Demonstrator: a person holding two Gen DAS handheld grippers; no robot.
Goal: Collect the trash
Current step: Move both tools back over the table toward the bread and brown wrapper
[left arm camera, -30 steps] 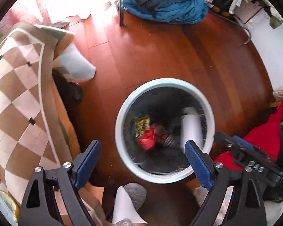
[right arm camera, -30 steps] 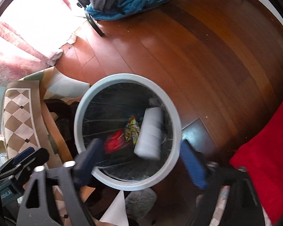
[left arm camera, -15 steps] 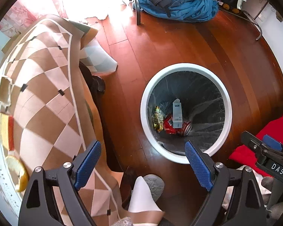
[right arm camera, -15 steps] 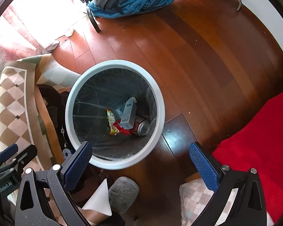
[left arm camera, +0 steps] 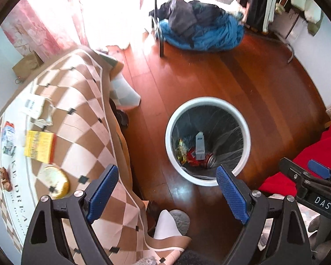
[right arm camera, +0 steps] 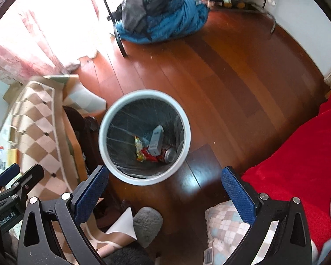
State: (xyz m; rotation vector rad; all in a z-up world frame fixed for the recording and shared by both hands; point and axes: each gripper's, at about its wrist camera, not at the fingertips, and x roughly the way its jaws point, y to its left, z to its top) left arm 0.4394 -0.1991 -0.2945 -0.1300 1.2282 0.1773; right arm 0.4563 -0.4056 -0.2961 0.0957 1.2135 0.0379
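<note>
Moved: pulled back from round white-rimmed bin (left arm camera: 207, 141); white carton (left arm camera: 200, 145) settled inside.
Tongs: left gripper (left arm camera: 166, 195), right gripper (right arm camera: 165, 195) spread, empty.
Left: yellow box (left arm camera: 40, 146) on checkered tablecloth (left arm camera: 81, 119).

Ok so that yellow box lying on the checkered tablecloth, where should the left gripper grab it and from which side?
Judging by the left wrist view, the yellow box lies flat, so come straight down with the open left gripper and pinch across its two long edges near the middle; its broad face offers nothing to grip.
</note>
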